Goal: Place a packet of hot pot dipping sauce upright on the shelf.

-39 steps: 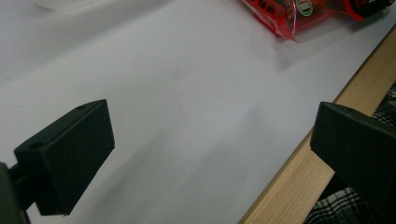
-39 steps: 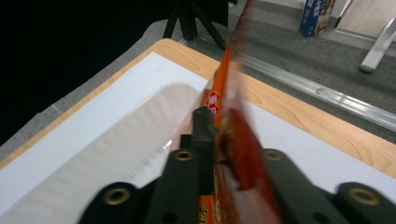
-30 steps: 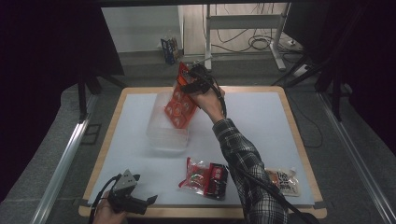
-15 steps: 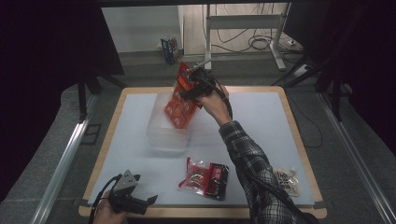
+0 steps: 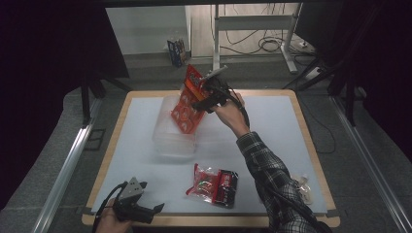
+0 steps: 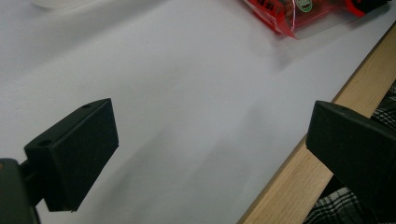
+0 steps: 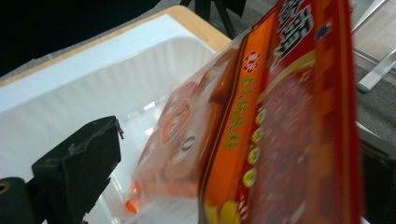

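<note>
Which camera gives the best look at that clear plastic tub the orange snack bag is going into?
The high view: the clear tub shows whole there, mid-table, with the orange bag leaning into it. The right gripper view shows its ribbed wall close up, half hidden behind the bag. The left gripper view catches a pale sliver at the top edge, probably its base.

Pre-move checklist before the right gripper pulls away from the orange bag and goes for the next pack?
1. Right gripper released: ok, jaws have just been opening, left jaw stands off the orange snack bag.
2. Bag over the clear plastic container: ok, lower end inside it.
3. Bag settled: not ok, it leans upright, top above the rim.
4. Bag free of the right jaw: cannot tell, hidden.
5. Red and black snack pack reachable: ok, lies flat on the table.
6. Left gripper idle: ok, open.
</note>
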The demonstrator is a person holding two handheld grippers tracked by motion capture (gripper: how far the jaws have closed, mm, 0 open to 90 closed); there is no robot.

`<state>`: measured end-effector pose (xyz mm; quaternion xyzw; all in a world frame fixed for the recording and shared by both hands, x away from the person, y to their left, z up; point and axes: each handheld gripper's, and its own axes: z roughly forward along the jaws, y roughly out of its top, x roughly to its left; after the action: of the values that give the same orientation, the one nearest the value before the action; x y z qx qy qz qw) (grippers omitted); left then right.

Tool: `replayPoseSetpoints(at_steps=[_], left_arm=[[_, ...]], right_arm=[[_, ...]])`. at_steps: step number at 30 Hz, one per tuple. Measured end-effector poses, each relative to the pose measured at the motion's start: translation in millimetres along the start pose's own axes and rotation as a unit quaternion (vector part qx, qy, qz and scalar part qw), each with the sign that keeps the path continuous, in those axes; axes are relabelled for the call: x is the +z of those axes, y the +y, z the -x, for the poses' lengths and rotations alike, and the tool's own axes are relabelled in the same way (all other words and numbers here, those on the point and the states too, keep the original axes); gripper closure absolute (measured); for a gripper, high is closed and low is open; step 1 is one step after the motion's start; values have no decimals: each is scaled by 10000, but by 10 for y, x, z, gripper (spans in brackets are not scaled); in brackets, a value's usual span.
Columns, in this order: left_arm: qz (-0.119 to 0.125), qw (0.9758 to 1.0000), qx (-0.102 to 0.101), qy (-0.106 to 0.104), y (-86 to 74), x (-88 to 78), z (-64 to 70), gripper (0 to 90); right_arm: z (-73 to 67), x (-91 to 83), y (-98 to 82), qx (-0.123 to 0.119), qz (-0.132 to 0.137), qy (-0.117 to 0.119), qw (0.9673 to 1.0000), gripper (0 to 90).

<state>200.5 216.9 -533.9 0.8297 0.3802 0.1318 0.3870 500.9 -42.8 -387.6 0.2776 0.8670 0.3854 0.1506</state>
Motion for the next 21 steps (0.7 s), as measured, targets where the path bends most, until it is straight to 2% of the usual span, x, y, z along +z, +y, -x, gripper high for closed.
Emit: replayPoseSetpoints(at_steps=[7,21], left_arm=[[-27,10000,26,19,3,1,7,25],[-66,10000,60,3,6,13,12,28]], right_arm=[[-107,-73,-98,-142,-73,97,9998,0],[-212,-219,-337,0,53,431,9991,0]])
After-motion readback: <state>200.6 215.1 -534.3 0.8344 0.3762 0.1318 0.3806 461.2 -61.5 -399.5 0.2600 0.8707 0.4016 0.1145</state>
